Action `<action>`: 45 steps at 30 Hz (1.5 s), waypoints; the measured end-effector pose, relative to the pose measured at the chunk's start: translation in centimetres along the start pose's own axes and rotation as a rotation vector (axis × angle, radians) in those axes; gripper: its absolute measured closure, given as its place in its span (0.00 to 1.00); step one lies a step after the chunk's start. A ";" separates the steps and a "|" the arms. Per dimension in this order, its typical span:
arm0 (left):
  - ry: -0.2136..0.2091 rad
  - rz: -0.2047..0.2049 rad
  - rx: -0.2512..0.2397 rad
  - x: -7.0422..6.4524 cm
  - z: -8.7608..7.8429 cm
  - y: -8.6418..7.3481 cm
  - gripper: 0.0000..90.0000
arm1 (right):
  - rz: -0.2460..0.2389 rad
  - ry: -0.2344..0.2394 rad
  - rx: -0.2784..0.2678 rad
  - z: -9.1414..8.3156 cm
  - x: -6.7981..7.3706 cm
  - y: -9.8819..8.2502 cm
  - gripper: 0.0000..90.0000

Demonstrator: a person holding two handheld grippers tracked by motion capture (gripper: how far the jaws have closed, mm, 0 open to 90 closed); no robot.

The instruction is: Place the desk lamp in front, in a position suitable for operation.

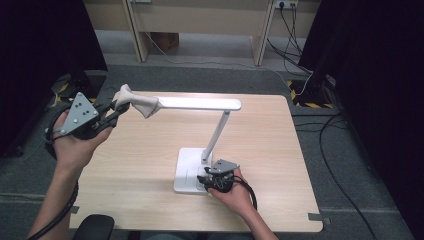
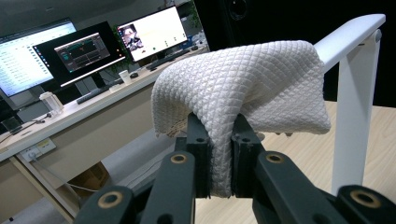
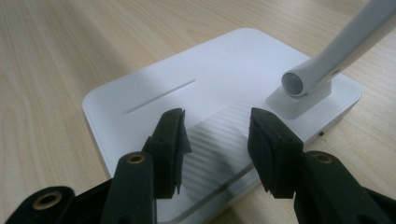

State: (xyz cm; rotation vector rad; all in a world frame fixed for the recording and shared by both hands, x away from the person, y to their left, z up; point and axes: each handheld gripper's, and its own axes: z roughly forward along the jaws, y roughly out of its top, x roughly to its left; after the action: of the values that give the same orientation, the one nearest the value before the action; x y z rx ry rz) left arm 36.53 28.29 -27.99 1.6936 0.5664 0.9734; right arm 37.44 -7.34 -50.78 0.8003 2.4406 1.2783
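A white desk lamp stands on the wooden table [image 1: 280,165], with its flat base [image 1: 186,172] near the front and its long head [image 1: 200,103] reaching left. A white quilted cloth [image 1: 142,105] is draped over the head's left end. My left gripper [image 1: 117,107] is shut on a fold of that cloth. In the left gripper view the cloth [image 2: 243,88] bulges above the closed left gripper [image 2: 219,140], in front of the lamp head [image 2: 350,32]. My right gripper [image 1: 202,180] is at the base's right front corner. In the right gripper view the right gripper [image 3: 217,135] stands open over the base [image 3: 154,88], beside the lamp arm [image 3: 336,51].
Black curtains [image 1: 380,75] flank the table on both sides. Cables [image 1: 335,165] trail over the grey floor at the right. A wooden desk [image 1: 200,25] stands at the back. A long desk with monitors [image 2: 74,53] lies beyond the cloth in the left gripper view.
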 end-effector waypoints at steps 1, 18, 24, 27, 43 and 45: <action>-0.002 0.007 0.003 -0.1 0.1 0.1 0.90 | 0.000 0.000 0.000 0.0 0.0 0.0 0.62; 0.006 0.054 0.026 -0.7 0.4 1.1 0.90 | 0.001 0.000 0.000 0.0 0.0 0.0 0.63; 0.009 0.039 0.024 -0.4 0.3 1.1 0.90 | 0.002 0.000 0.001 0.0 0.1 0.0 0.63; 0.013 0.042 0.026 -0.2 0.2 1.3 0.90 | 0.002 0.000 -0.001 0.0 0.1 0.0 0.63; 0.020 0.049 0.098 0.6 0.4 0.8 0.90 | -0.001 0.000 0.000 0.0 0.1 0.0 0.63; 0.022 0.051 0.105 0.6 0.5 1.0 0.90 | 0.002 0.000 0.000 0.0 0.1 0.0 0.63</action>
State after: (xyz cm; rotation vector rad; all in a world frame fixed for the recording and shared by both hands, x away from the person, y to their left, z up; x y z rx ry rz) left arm 37.16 28.13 -26.93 1.8004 0.6005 1.0154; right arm 37.38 -7.28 -50.78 0.8027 2.4406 1.2786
